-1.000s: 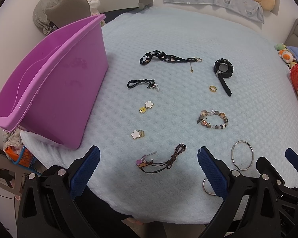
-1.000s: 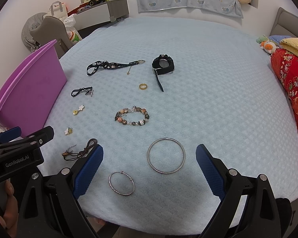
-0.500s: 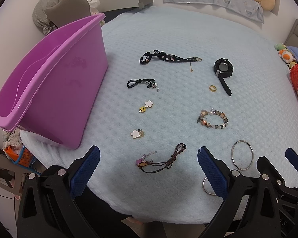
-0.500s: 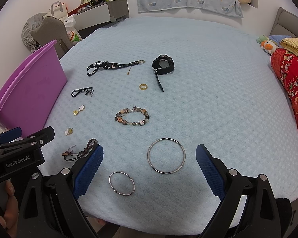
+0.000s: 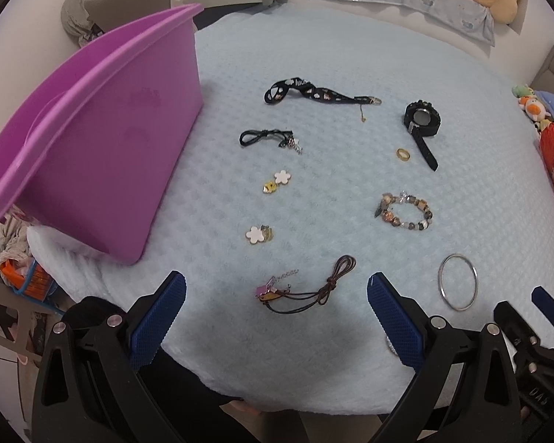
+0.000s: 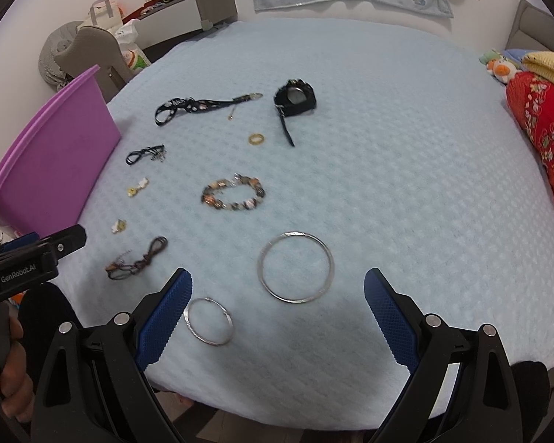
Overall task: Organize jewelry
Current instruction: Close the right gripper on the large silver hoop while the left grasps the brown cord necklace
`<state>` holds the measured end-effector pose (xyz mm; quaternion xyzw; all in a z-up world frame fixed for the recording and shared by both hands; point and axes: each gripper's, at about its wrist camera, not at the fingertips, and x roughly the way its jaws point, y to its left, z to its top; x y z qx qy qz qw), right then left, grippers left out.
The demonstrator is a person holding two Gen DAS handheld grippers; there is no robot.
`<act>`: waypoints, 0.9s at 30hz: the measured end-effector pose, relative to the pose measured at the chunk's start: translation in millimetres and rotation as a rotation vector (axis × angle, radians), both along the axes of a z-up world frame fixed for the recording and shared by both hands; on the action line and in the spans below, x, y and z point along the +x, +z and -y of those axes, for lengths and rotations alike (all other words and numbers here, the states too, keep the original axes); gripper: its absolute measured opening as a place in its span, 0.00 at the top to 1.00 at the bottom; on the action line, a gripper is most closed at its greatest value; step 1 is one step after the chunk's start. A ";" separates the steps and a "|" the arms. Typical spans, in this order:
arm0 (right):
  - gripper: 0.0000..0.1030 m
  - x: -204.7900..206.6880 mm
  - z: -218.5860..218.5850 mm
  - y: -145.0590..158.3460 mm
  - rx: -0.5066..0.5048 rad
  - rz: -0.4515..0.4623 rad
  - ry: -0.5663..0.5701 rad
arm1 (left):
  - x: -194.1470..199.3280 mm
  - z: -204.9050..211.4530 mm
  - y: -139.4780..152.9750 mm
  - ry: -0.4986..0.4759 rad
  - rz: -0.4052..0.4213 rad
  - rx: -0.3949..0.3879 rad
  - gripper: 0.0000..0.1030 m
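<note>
- left gripper (image 5: 276,312) spread wide, nothing between its blue pads, hovering over near edge of the light blue bedspread (image 5: 351,55); brown cord bracelet (image 5: 306,288) w/ pink charm lies just ahead, between the fingers.
- right gripper (image 6: 277,310) also wide apart & empty; small silver bangle (image 6: 208,320) just beside its left pad, large silver bangle (image 6: 295,266) a bit farther ahead.
- purple bin (image 5: 92,140) sits on the bed's left side, tilted in the left wrist view, inside looks empty as far as i can see.
- jewelry spread on the bedspread, pieces apart from each other: black patterned lanyard (image 5: 314,94) far back, black watch (image 5: 421,122) to its right, gold ring (image 5: 403,154) just beside the watch strap.
- black cord w/ charm (image 5: 266,138) near the bin; below it a white+yellow flower earring pair (image 5: 277,181), then another flower earring (image 5: 259,234).
- beaded bracelet (image 5: 404,212) mid-right, well apart from the bin.
- person's hand (image 6: 3,387) on the left gripper's handle, seen at lower left of right wrist view.
</note>
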<state>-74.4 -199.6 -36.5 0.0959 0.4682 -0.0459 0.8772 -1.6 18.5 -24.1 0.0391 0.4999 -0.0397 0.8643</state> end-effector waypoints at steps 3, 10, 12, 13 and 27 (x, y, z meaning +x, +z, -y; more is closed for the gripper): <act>0.13 -3.6 8.4 -8.4 0.000 -0.014 -0.012 | -3.2 -4.5 -14.5 0.002 -0.022 0.003 0.06; 0.13 -4.3 23.5 -28.0 -0.009 -0.020 -0.020 | -11.5 2.2 -43.9 -0.040 -0.047 -0.020 0.06; 0.13 -1.6 24.2 -33.6 -0.013 -0.020 -0.003 | -12.1 8.1 -50.2 -0.059 -0.047 -0.019 0.06; 0.13 0.3 24.5 -37.2 -0.013 -0.022 0.007 | -11.4 10.7 -53.1 -0.066 -0.049 -0.016 0.06; 0.13 29.1 21.4 -72.7 -0.009 -0.087 0.056 | 12.9 17.5 -76.7 -0.061 -0.053 -0.023 0.06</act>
